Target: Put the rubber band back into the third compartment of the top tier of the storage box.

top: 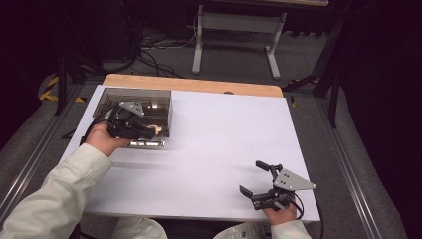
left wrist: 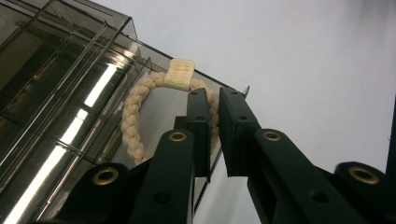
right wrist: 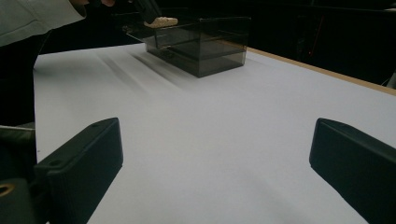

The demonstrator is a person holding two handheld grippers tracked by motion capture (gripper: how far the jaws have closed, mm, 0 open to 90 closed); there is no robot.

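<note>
Here, mid-frame, the left hand-held gripper [left wrist: 214,100] is clamped on a cream braided rope ring [left wrist: 133,114], hiding its right side, over the smoky clear plastic box [left wrist: 56,93]; the right hand-held gripper [right wrist: 215,154] stands wide apart.

**Clearance: open sheet mid and right, box blocks far-left**

Only obstacle on the white table sheet [top: 219,144] is the smoked clear box [top: 161,107] at the far-left corner. Its walls and inner dividers split it into narrow compartments, tight for a gripper. Left gripper [top: 149,132] sits over the box's near-right corner, jaws pinched on the braided rope ring [left wrist: 133,116], so that corner is occupied. Right gripper [top: 259,178] sits at the near-right edge, jaws spread wide over bare sheet. Between the two: flat, unobstructed sheet, well apart from the box. Wooden table edge [top: 194,83] bounds the far side.
</note>
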